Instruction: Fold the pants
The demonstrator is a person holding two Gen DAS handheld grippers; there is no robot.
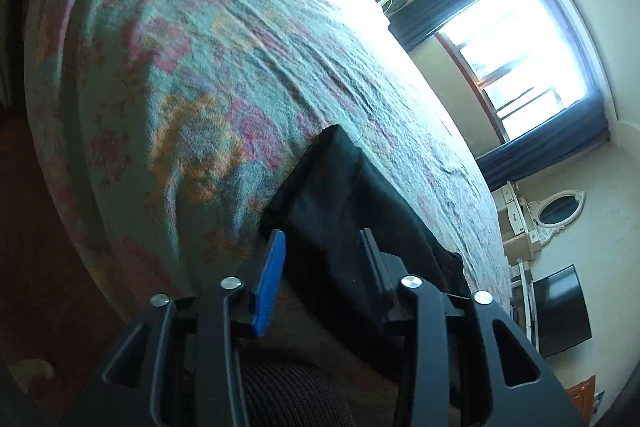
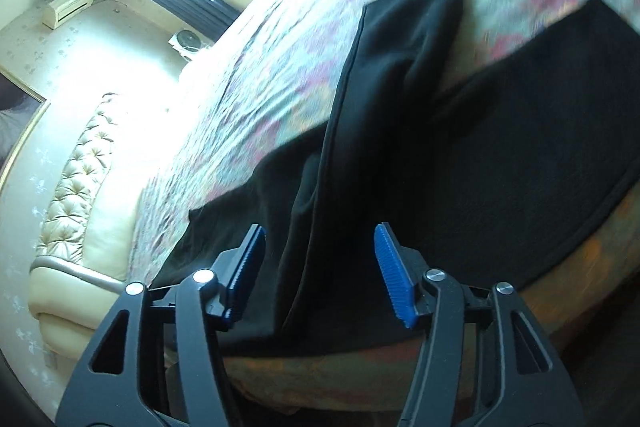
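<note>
In the left wrist view, the left tongs (image 1: 322,241) are standing apart with nothing pinched, and the black pants (image 1: 352,203) are lying on the floral bedspread (image 1: 180,67) just beyond the tips, running from centre toward 5 o'clock. A clean next fold probably means taking the near hem squarely, both layers together (the cloth looks thick and slack). Bare bedspread is stretching toward 11 o'clock, leaving plenty of room to carry the cloth; the bed's edge is dropping away at 8 o'clock.

In the right wrist view, the right tongs (image 2: 320,255) are also standing apart, empty, over the pants (image 2: 500,147), which are spreading toward 2 o'clock with one folded ridge running up to 12. The mattress edge is sitting just beneath the tips at 6 o'clock, so a dragged hem could slide off.
</note>
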